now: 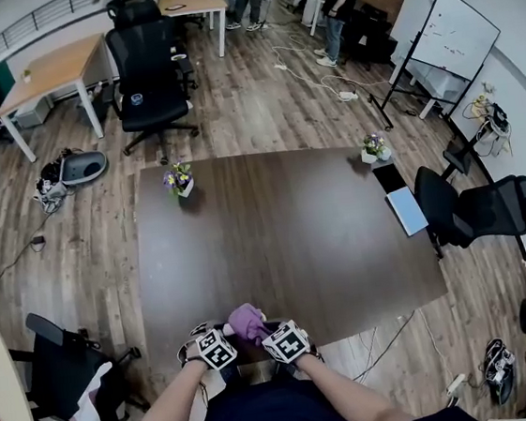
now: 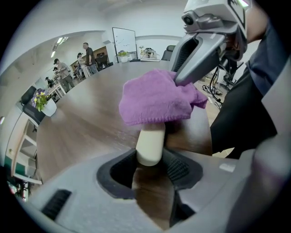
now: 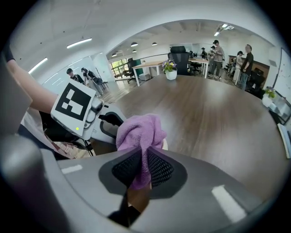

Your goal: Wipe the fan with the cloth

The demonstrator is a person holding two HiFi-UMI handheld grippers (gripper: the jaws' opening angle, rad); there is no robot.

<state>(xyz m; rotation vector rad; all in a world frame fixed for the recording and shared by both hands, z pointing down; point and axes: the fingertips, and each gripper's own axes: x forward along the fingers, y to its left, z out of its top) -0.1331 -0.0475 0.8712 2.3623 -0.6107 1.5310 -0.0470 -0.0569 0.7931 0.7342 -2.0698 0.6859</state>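
Note:
A small hand fan with a cream handle [image 2: 151,142] stands upright at the near edge of the dark wooden table [image 1: 285,240]. My left gripper [image 2: 150,164] is shut on the lower end of that handle. A purple cloth [image 2: 157,102] is draped over the fan's top, so the fan head is hidden. My right gripper [image 3: 143,169] is shut on a fold of the cloth [image 3: 137,132] and presses it against the fan from the right. In the head view the cloth [image 1: 247,322] bulges between the two marker cubes.
Two small flower pots [image 1: 179,179] [image 1: 373,149] stand at the table's far corners. A black pad [image 1: 390,178] and a light blue tablet [image 1: 406,210] lie at the right edge. Office chairs [image 1: 475,209] stand around the table, with people far back.

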